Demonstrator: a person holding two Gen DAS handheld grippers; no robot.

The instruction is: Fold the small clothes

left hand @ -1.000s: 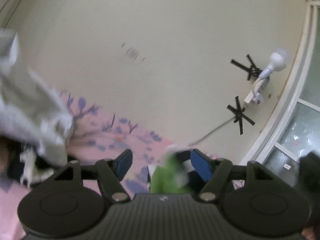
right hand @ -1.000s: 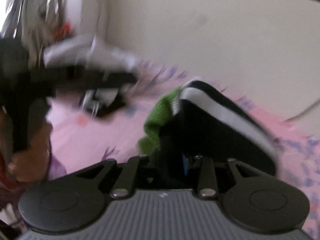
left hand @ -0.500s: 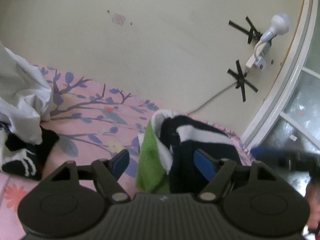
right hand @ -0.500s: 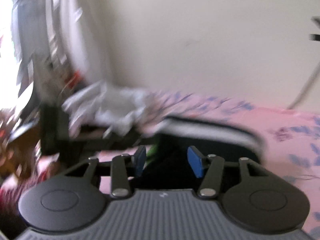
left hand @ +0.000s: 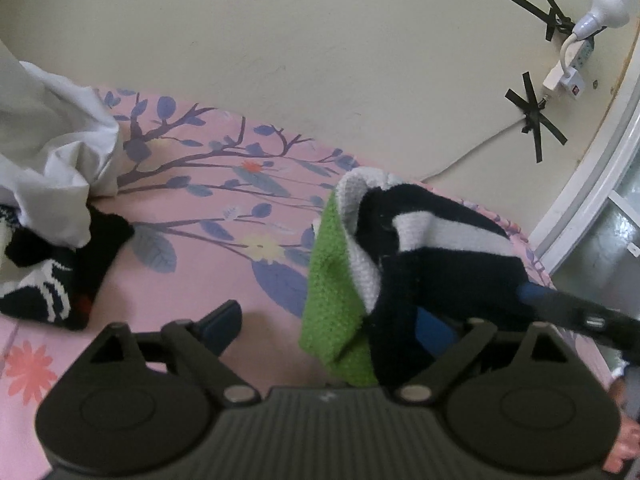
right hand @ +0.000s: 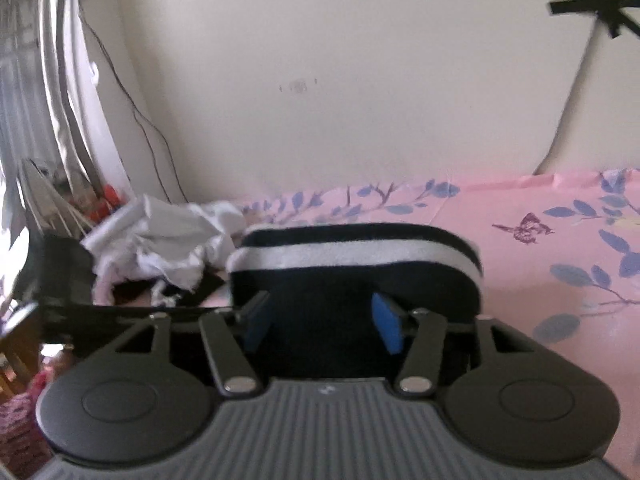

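Observation:
A small knit garment (left hand: pixel 408 256), navy with white stripes and a green edge, lies bunched on the pink floral bedsheet (left hand: pixel 208 240). My left gripper (left hand: pixel 332 324) is open, and the garment's green edge lies between its fingers. In the right wrist view the same garment (right hand: pixel 356 264) lies in front of my right gripper (right hand: pixel 320 320), which is open with its blue pads on either side of the dark cloth. The right gripper's finger also shows at the right of the left wrist view (left hand: pixel 560 304).
A crumpled white cloth (left hand: pixel 52 152) and a black-and-white knit piece (left hand: pixel 52 276) lie at the left. A cream wall (left hand: pixel 320 60) stands behind the bed, with a taped cable and bulb (left hand: pixel 592 12). A window frame (left hand: pixel 600 184) is at the right.
My right gripper has opened and let go of the garment, which now rests on the sheet. Both cameras have settled lower and closer to the bed.

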